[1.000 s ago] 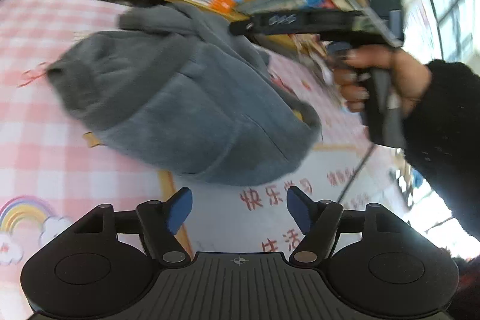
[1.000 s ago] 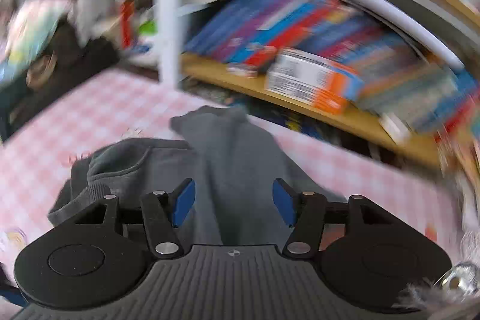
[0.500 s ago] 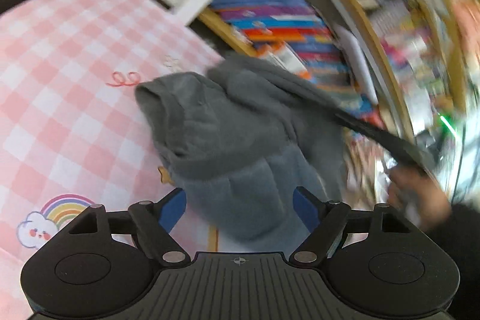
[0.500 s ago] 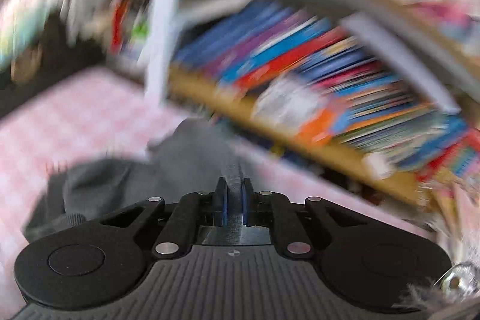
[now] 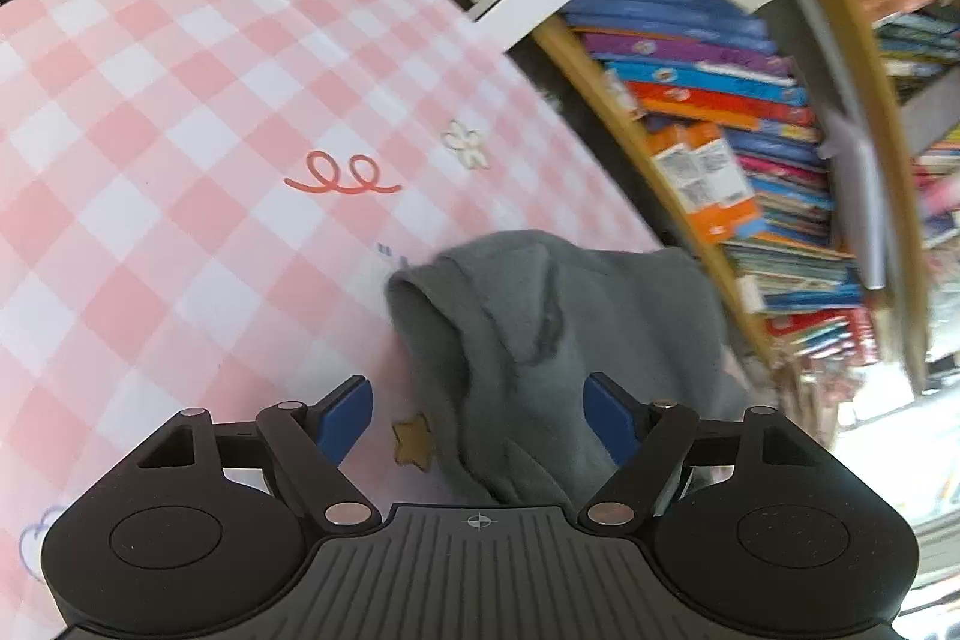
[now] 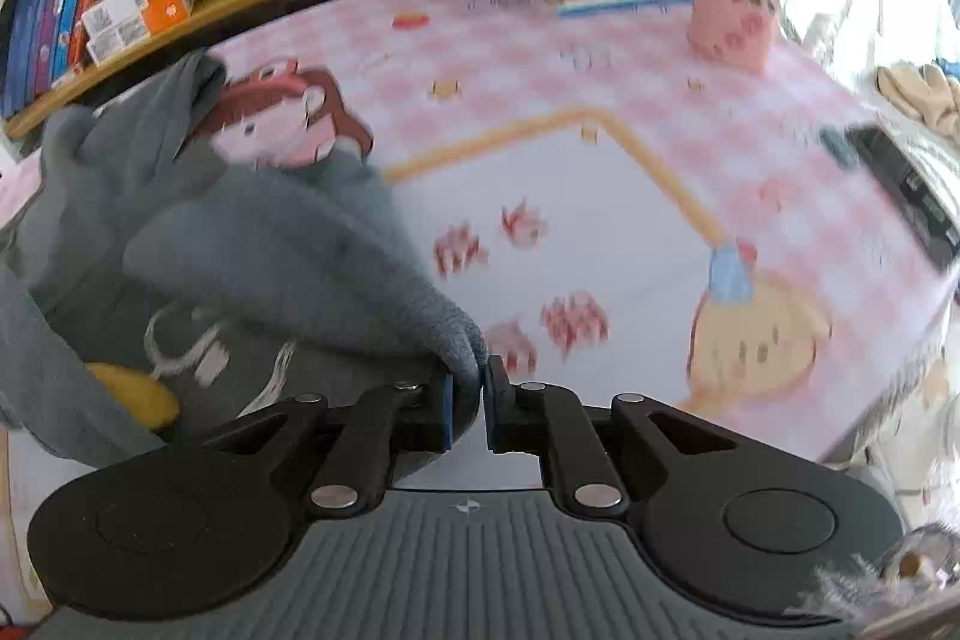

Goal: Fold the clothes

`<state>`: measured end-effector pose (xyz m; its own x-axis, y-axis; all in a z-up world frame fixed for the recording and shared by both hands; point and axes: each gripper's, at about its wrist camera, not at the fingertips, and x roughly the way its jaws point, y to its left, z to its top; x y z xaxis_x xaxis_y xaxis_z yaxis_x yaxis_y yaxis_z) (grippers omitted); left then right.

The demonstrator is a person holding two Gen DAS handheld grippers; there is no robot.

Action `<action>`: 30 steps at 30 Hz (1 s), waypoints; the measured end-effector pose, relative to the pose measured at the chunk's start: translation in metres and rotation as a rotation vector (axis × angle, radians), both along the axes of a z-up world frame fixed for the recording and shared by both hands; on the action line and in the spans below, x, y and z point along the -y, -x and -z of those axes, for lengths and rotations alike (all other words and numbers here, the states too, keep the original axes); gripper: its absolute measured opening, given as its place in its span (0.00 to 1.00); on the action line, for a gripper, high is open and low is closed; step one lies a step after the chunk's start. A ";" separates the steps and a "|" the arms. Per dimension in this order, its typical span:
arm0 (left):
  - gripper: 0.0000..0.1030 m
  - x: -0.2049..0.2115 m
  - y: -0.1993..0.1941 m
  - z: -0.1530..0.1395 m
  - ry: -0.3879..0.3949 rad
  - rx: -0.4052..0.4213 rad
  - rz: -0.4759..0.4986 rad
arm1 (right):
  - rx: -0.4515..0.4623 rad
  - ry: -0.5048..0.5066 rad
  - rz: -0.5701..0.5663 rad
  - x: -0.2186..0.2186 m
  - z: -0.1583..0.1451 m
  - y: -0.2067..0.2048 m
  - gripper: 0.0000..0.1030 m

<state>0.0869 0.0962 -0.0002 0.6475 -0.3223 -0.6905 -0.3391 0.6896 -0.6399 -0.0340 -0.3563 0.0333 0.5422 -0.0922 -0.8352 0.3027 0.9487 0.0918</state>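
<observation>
Right wrist view: right tool [image 6: 468, 388] pinches grey garment [image 6: 288, 244] edge; left tool [image 5: 478, 415] closing, pads clear of cloth.

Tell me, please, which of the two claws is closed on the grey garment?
The right claw: it pinches a fold of the grey garment. The left claw is closing, its blue pads apart around the cloth without pressing on it.

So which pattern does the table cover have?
Pink and white checks on the table cover, clearest in the left wrist view.
</observation>
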 end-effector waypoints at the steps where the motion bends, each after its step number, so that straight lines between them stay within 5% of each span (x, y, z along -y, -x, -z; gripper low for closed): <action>1: 0.64 0.003 -0.005 0.001 -0.014 -0.017 0.009 | 0.000 0.002 -0.004 -0.004 0.001 0.002 0.12; 5: 0.30 0.018 -0.019 0.005 -0.086 -0.030 0.083 | 0.003 0.046 -0.047 -0.016 0.001 0.012 0.13; 6: 0.14 0.022 -0.024 0.007 -0.099 -0.035 0.105 | 0.001 0.047 -0.050 -0.017 0.001 0.015 0.13; 10: 0.09 0.023 -0.050 0.005 -0.161 0.016 0.154 | -0.009 0.028 -0.088 -0.023 0.002 0.022 0.14; 14: 0.09 0.007 -0.088 -0.025 -0.285 0.147 0.091 | -0.010 0.000 -0.242 -0.052 -0.001 0.012 0.14; 17: 0.18 -0.009 -0.103 -0.043 -0.346 0.168 0.009 | 0.023 0.009 -0.399 -0.087 -0.008 -0.001 0.39; 19: 0.51 -0.021 -0.110 -0.051 -0.376 0.149 -0.044 | 0.051 0.054 -0.488 -0.108 -0.013 -0.006 0.41; 22: 0.54 -0.035 -0.089 -0.057 -0.370 0.178 -0.073 | 0.078 0.092 -0.576 -0.127 -0.018 -0.010 0.47; 25: 0.56 -0.019 -0.059 -0.060 -0.395 0.199 0.006 | 0.074 0.095 -0.591 -0.132 -0.017 -0.018 0.48; 30: 0.77 0.038 -0.022 -0.057 -0.498 0.236 0.220 | 0.088 0.122 -0.612 -0.146 -0.016 -0.045 0.52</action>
<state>0.1089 0.0584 0.0565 0.7566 -0.1403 -0.6386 -0.0419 0.9643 -0.2616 0.0113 -0.2100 0.0497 0.5932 0.1647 -0.7880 -0.3017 0.9530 -0.0279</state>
